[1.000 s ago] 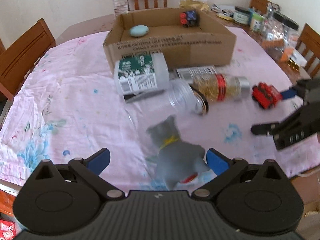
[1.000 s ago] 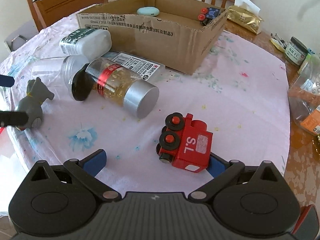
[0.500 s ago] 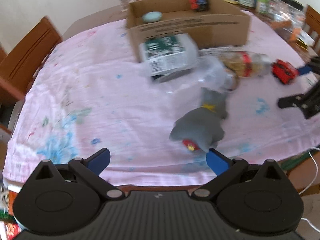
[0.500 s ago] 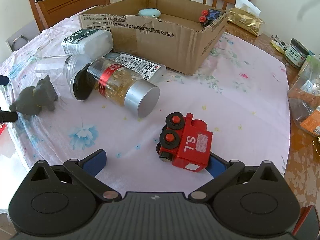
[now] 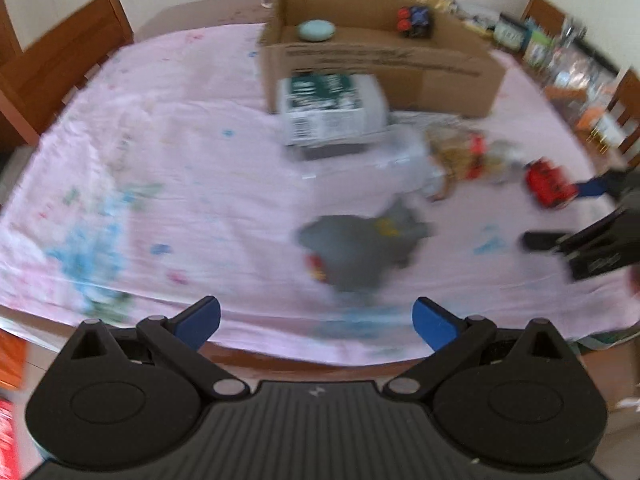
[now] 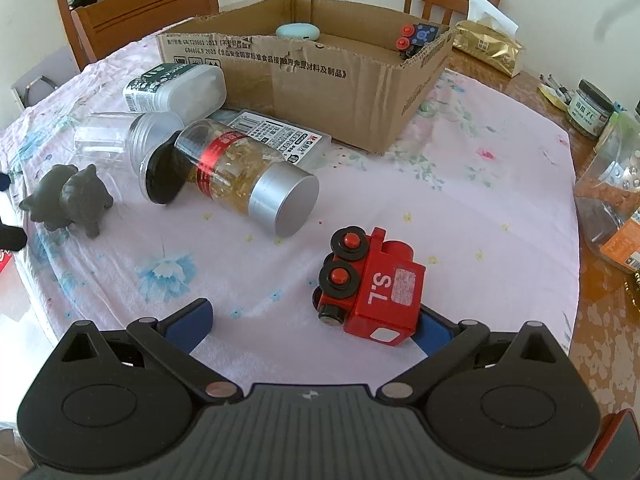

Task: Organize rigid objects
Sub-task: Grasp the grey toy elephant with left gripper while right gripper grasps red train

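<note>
The right hand-held gripper (image 6: pixel 316 326) is wide open and grips nothing; the red toy train (image 6: pixel 370 286) lies on its side just ahead of it, touching or almost touching its right finger, while the left finger stands well apart. If the jaws close from this position, I judge that the train may be pushed sideways across the pink cloth of the desk (image 6: pixel 460 184) and turn instead of being caught, because only one finger is near it and the round wheels give a poor surface to press on. The left hand-held gripper (image 5: pixel 316 318) is also open and empty; the grey toy animal (image 5: pixel 360 246) lies ahead of it, a little to the right, apart from both fingers. This toy rests near the edge of the desk, so a careless push could send it to the floor. Farther ahead of the right hand-held gripper lie a glass jar with a silver lid (image 6: pixel 248 182), an empty clear jar (image 6: pixel 132 144) and a white bottle with a green label (image 6: pixel 176 88), all on their sides and able to roll if touched. The cardboard box (image 6: pixel 320 80) behind them already holds a pale blue oval thing (image 6: pixel 298 33) and a small toy with red wheels (image 6: pixel 418 38). The left wrist view is strongly blurred, so the shape of the grey toy is unclear there. The flat labelled case (image 6: pixel 280 138) is partly hidden by the jar.
</note>
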`<state>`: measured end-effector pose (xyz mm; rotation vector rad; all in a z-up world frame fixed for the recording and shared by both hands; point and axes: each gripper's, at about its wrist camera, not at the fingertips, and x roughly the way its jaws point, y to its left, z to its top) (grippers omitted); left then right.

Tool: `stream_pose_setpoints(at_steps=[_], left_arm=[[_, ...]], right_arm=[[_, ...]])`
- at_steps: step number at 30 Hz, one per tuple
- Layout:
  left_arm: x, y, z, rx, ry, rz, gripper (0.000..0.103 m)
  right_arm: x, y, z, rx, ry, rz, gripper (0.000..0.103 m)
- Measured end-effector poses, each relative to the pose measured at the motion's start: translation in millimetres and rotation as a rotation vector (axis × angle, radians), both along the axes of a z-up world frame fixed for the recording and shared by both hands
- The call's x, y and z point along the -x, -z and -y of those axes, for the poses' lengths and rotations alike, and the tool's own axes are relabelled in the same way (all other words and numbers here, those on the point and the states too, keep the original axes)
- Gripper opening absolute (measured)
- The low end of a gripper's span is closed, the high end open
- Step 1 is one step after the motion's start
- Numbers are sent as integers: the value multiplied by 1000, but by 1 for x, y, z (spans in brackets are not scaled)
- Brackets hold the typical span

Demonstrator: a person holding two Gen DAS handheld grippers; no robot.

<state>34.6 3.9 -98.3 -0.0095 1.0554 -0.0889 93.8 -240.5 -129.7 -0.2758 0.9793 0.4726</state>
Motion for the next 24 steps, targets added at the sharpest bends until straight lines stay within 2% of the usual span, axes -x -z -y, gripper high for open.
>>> stream_pose_setpoints(at_steps=[2,12,20,24], left_arm=[[-4,1,13,31,-8,14,102],[-30,17,33,53,-150,59,97],[-36,22,31,27,-261,42,76],[-32,22,28,8,-263,44,79]], right_arm=[[0,0,0,-2,-5,5,103],[0,0,3,-14,-49,20,103],[1,1,2,-19,-35,29,103],[-6,0,-1,-11,-25,10,103]])
